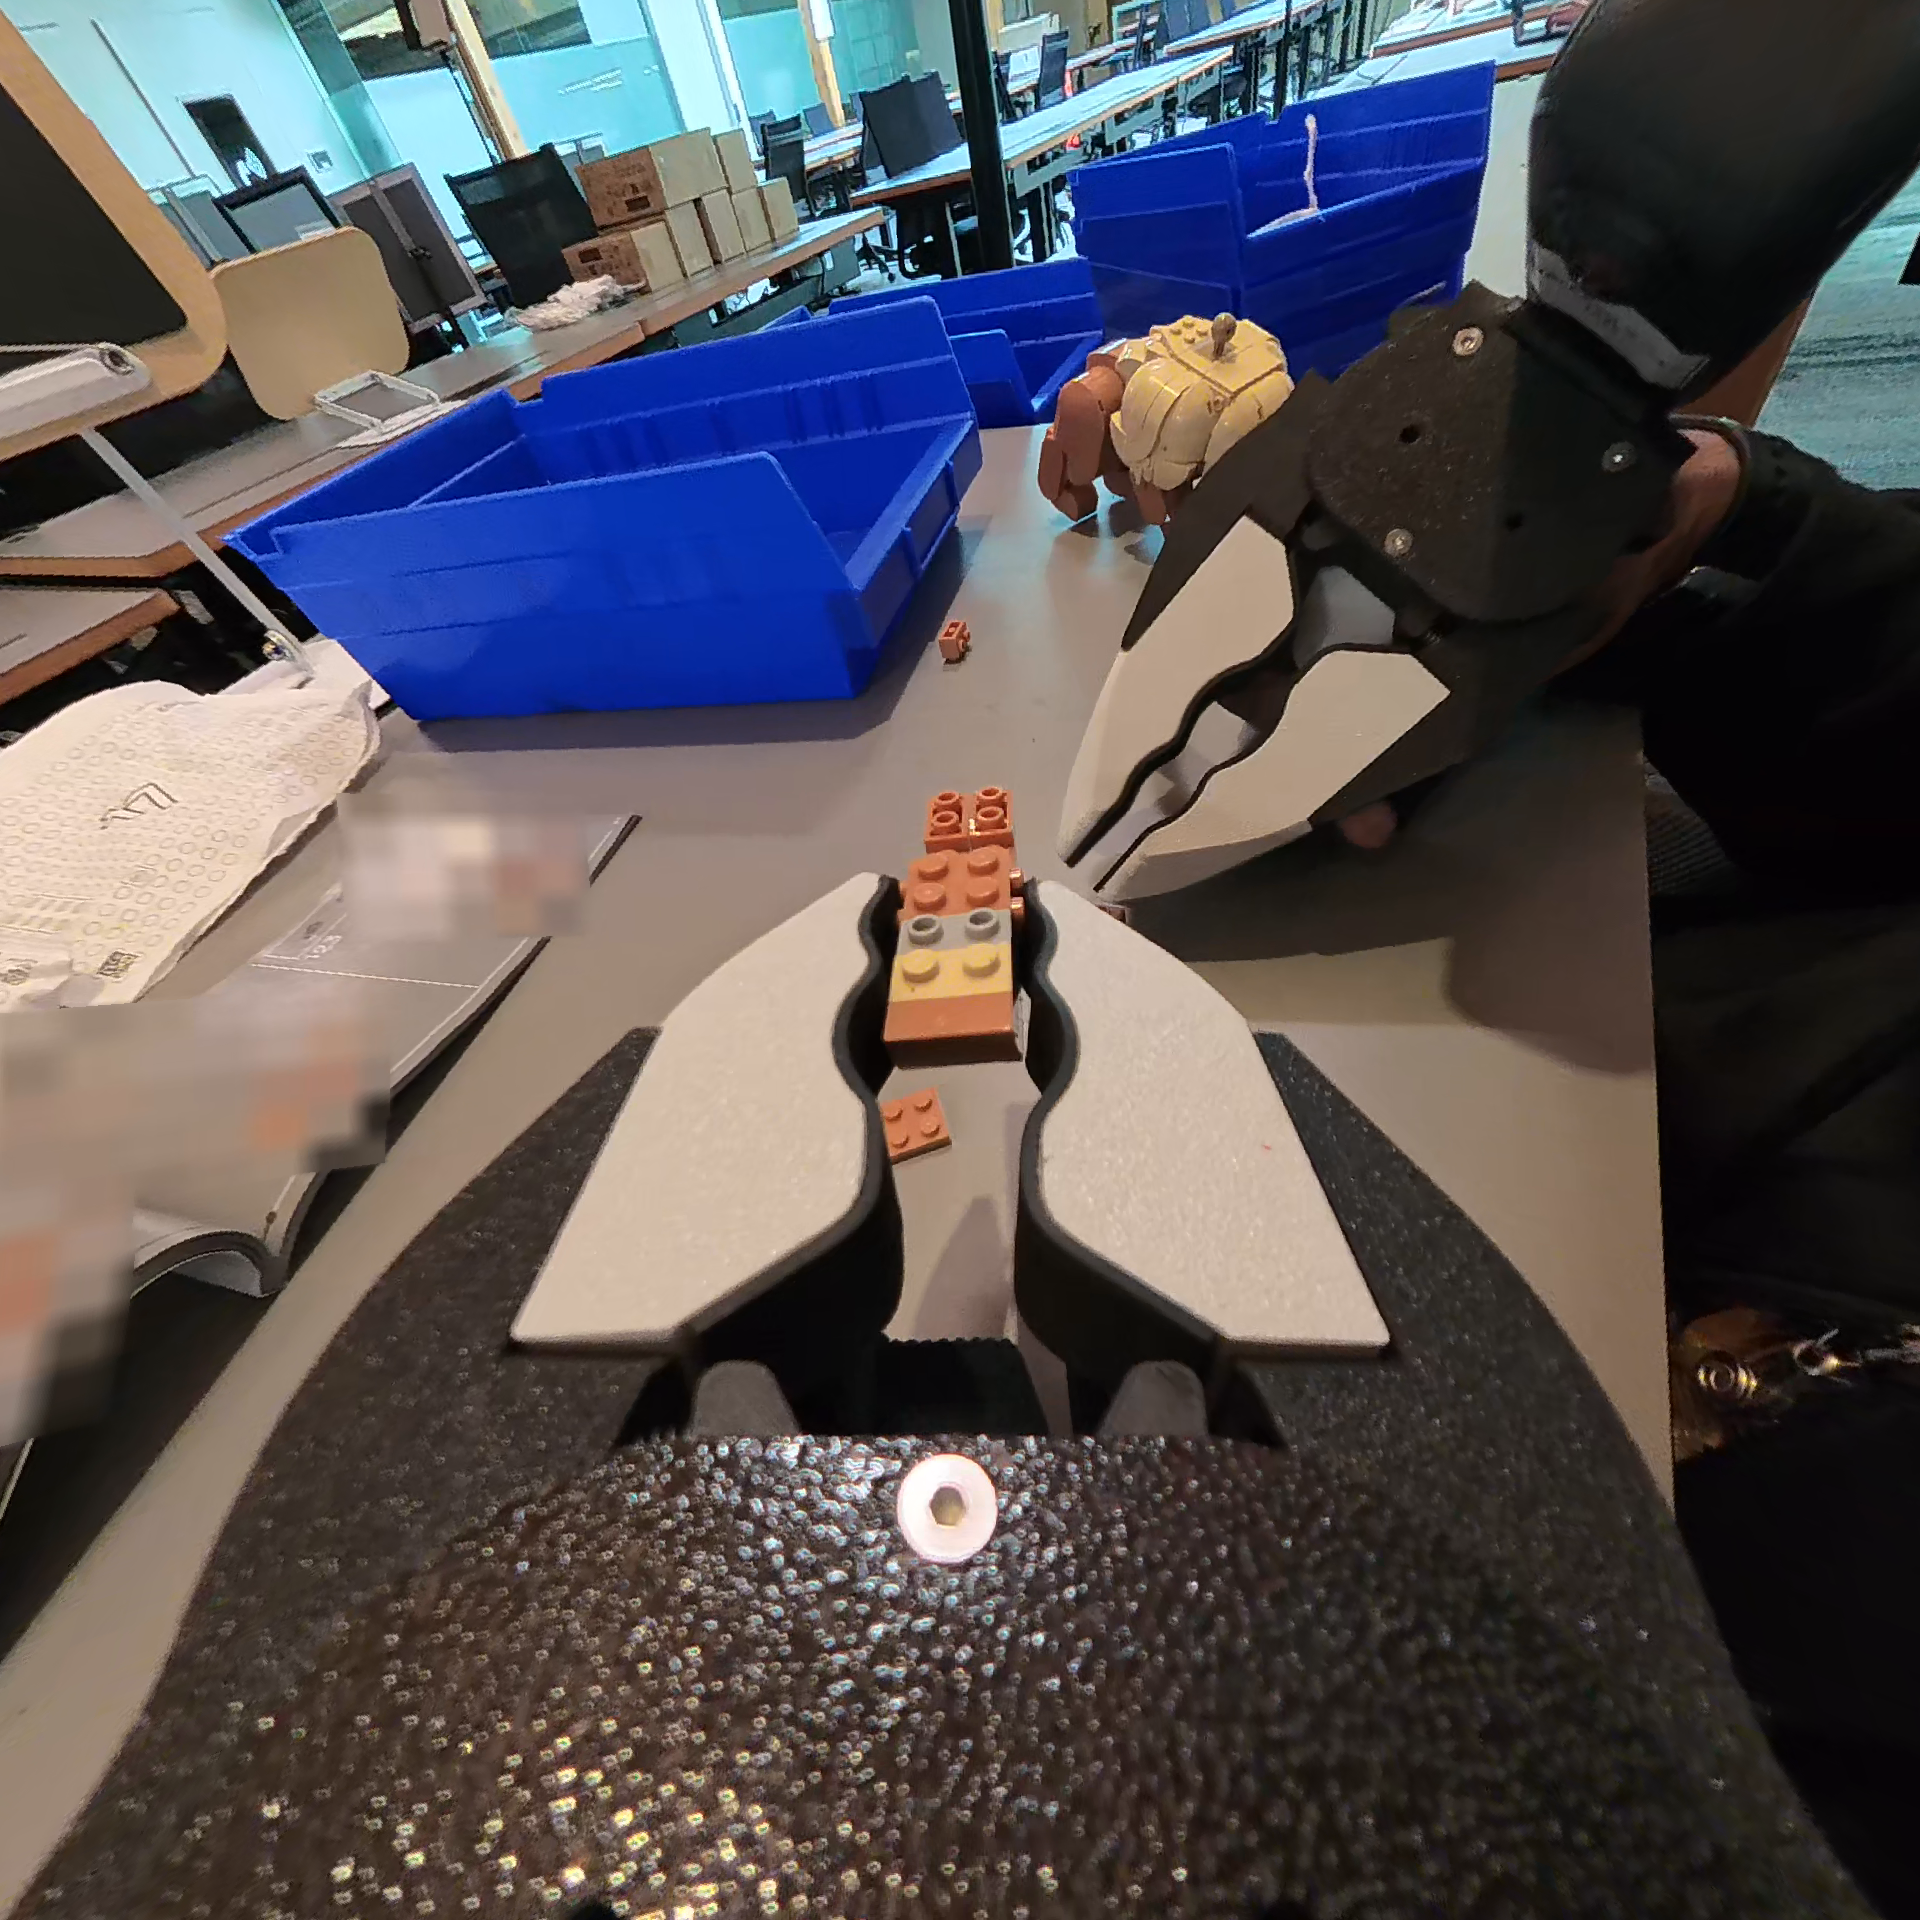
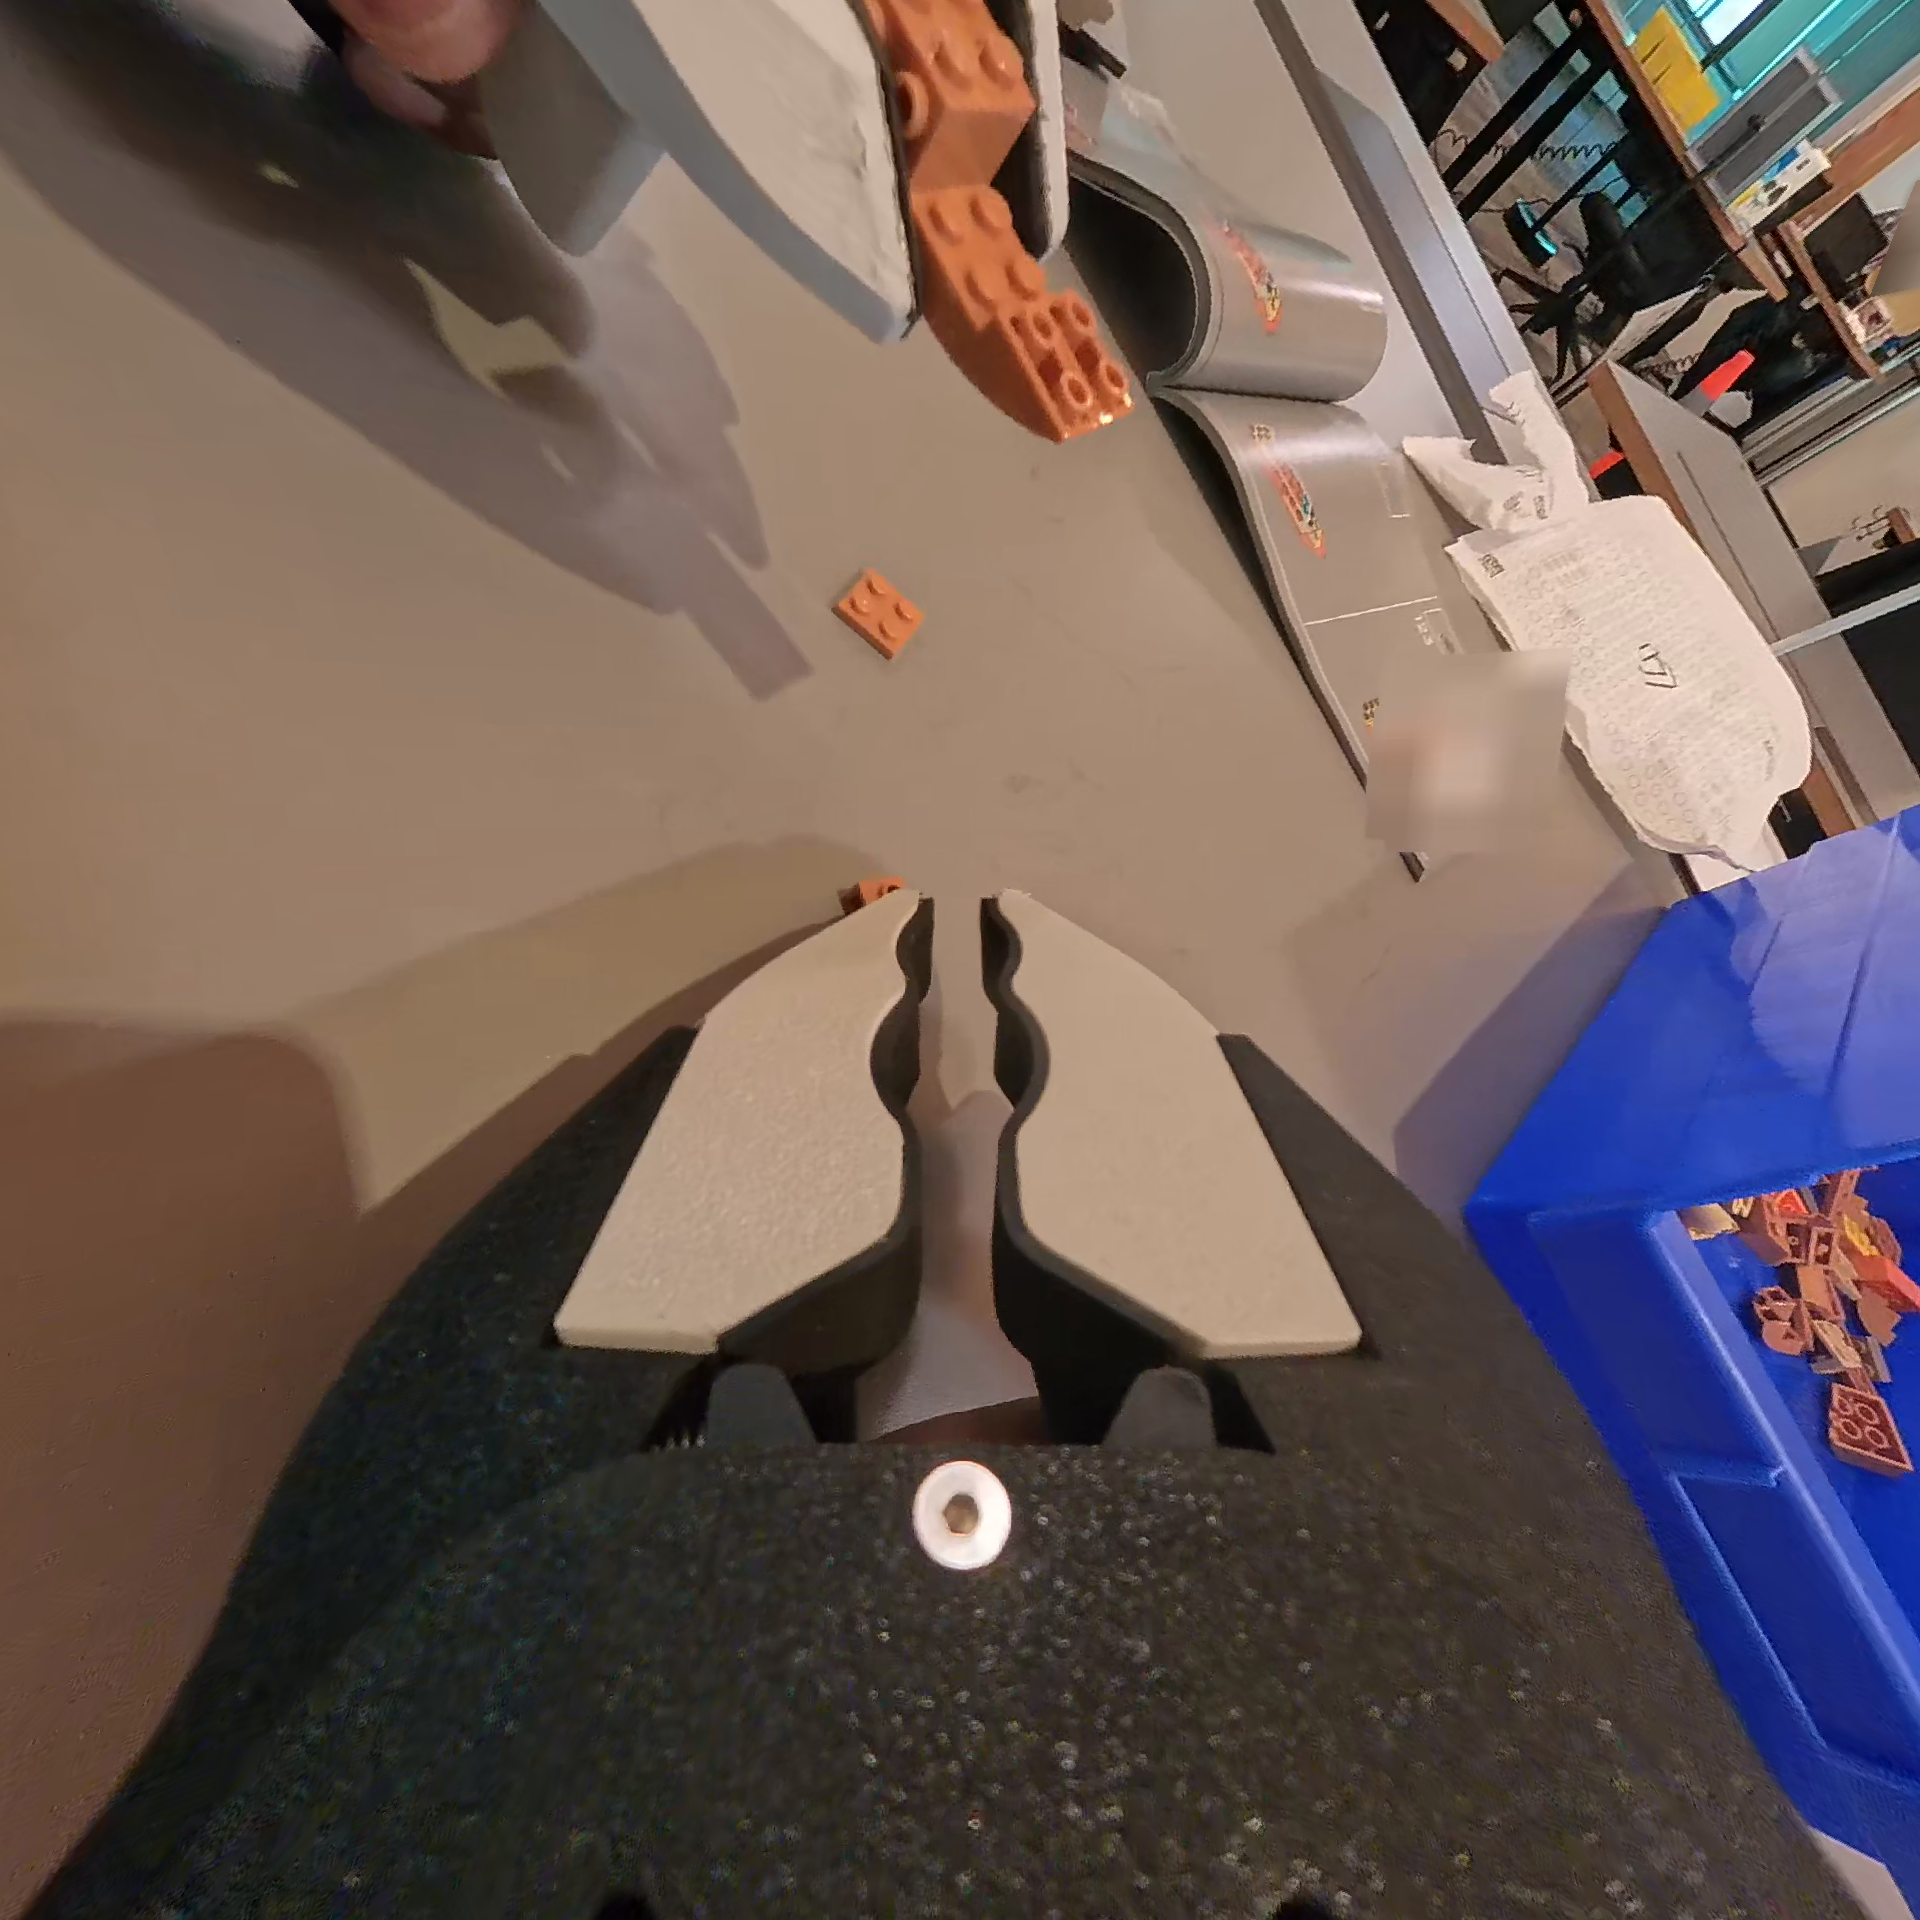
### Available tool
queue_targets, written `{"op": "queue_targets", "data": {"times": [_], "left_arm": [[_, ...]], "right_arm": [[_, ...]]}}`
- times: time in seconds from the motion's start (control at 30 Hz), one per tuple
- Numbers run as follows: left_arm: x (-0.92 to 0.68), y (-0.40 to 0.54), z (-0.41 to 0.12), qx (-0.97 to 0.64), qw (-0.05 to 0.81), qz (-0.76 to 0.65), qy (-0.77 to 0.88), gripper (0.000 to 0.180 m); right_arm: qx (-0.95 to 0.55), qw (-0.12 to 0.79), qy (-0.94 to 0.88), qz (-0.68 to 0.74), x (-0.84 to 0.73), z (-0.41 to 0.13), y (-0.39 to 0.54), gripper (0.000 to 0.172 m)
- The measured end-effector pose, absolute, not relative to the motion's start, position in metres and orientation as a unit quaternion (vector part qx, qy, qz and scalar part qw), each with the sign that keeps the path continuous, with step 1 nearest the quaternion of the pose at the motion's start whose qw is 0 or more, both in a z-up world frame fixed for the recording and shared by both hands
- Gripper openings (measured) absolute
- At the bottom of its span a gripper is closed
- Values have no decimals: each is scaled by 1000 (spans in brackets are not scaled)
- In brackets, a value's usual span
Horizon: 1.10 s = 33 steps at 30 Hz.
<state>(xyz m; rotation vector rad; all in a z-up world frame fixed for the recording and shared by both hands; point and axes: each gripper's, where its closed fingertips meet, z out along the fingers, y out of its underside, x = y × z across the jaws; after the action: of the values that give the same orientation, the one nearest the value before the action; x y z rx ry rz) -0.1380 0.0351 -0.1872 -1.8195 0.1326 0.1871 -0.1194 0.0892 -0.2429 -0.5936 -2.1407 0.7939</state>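
My left gripper [image 1: 961,888] is shut on a small brick assembly [image 1: 956,977] of brown, grey and tan bricks, held just above the grey table [image 1: 727,790]. The assembly's brown front end juts past the fingertips. The right wrist view shows the same assembly [image 2: 997,270] clamped between the left fingers at the top. My right gripper [image 2: 956,902] is low over the table with its jaws a narrow gap apart and nothing between them. A tiny brown brick [image 2: 871,891] lies just outside its left fingertip. In the left wrist view the right gripper [image 1: 1091,875] points down beside the assembly.
A loose brown two-by-two plate [image 1: 916,1127] lies on the table under the left jaws. A small brown brick [image 1: 954,641] lies near the blue bins [image 1: 623,561]. A brown and cream brick model [image 1: 1164,416] stands behind. An open booklet [image 2: 1299,343], a paper bag [image 2: 1662,675] and a blue bin [image 2: 1714,1091] with bricks lie nearby. One gripper's finger ends stand about 9 centimeters off the other's.
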Motion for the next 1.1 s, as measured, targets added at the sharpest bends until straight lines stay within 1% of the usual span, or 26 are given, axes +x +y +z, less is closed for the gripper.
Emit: {"op": "queue_targets", "data": {"times": [0.33,0.4,0.5,0.67,0.73,1.1], "left_arm": [[-136,36,-189,-791,604,76,60,21],[-136,36,-190,-791,604,77,60,21],[-137,36,-190,-792,603,76,60,21],[-136,36,-190,-793,602,76,62,21],[-135,36,-190,-792,603,76,62,21],[-136,37,-193,-796,597,79,60,21]], "right_arm": [[-233,356,-845,324,-116,-244,87,10],[-238,345,-848,325,-115,-245,86,7],[-239,325,-852,334,-109,-246,83,9],[-254,318,-850,336,-110,-246,85,12],[-262,319,-847,334,-112,-246,87,13],[-264,346,-841,320,-114,-245,90,10]]}}
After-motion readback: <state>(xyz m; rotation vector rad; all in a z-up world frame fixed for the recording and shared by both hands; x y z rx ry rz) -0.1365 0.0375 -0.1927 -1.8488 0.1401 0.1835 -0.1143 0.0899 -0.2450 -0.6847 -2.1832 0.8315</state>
